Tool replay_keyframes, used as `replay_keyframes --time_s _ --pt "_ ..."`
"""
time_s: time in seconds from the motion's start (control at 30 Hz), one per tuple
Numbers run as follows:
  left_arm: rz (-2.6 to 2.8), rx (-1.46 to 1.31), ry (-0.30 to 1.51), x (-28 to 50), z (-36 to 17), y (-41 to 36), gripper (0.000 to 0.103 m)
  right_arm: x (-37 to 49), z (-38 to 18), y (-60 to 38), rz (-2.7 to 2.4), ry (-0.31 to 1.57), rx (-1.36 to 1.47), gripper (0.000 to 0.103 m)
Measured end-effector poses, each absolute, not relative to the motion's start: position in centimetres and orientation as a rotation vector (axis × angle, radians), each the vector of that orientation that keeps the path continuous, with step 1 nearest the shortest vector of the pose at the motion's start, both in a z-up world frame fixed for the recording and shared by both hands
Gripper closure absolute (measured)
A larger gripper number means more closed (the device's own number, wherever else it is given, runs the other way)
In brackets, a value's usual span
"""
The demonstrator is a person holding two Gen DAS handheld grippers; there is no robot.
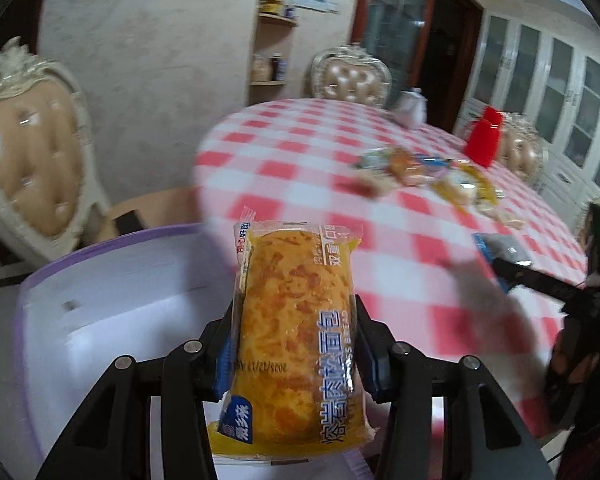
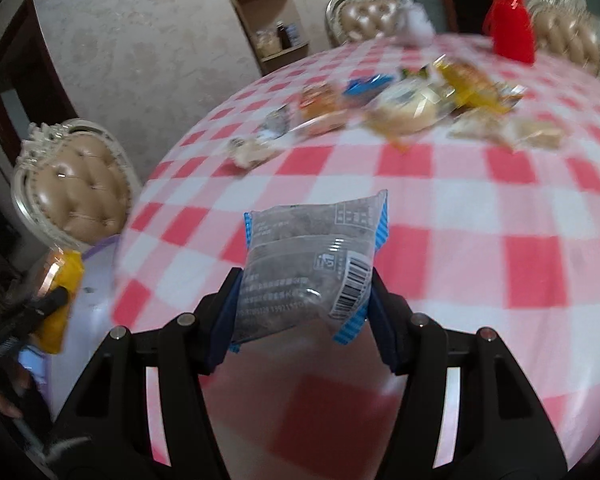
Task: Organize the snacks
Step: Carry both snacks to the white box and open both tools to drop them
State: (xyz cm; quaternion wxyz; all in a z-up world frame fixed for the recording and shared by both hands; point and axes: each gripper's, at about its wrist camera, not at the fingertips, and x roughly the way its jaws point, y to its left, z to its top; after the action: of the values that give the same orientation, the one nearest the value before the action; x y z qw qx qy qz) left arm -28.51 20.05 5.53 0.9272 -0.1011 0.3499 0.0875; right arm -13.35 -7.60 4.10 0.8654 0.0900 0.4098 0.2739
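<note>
My left gripper [image 1: 294, 340] is shut on a yellow bread packet [image 1: 296, 332] with Chinese print, held upright above a white box with a purple rim [image 1: 112, 248] at the table's left edge. My right gripper [image 2: 304, 300] is shut on a clear grey snack packet with blue striped ends [image 2: 312, 268], held above the red-and-white checked table [image 2: 460, 220]. It also shows in the left wrist view [image 1: 500, 250]. The left gripper with the yellow packet shows at the left of the right wrist view [image 2: 58, 300]. Several loose snack packets [image 2: 400, 108] lie across the far side of the table.
A red container [image 2: 510, 26] stands at the far table edge, with a white object [image 2: 416, 24] beside it. Padded beige chairs [image 1: 32, 156] ring the table. A wall shelf with jars [image 2: 276, 32] and glass-door cabinets [image 1: 560, 92] are behind.
</note>
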Motion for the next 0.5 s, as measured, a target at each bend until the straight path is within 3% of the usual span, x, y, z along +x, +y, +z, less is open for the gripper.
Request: replay_keyframes --time_s 0.5 --pt "0.381 -0.183 0.723 -33.4 4.9 27.3 0.053 -17.0 3.6 5.0 0.811 0.896 0.034 0.04"
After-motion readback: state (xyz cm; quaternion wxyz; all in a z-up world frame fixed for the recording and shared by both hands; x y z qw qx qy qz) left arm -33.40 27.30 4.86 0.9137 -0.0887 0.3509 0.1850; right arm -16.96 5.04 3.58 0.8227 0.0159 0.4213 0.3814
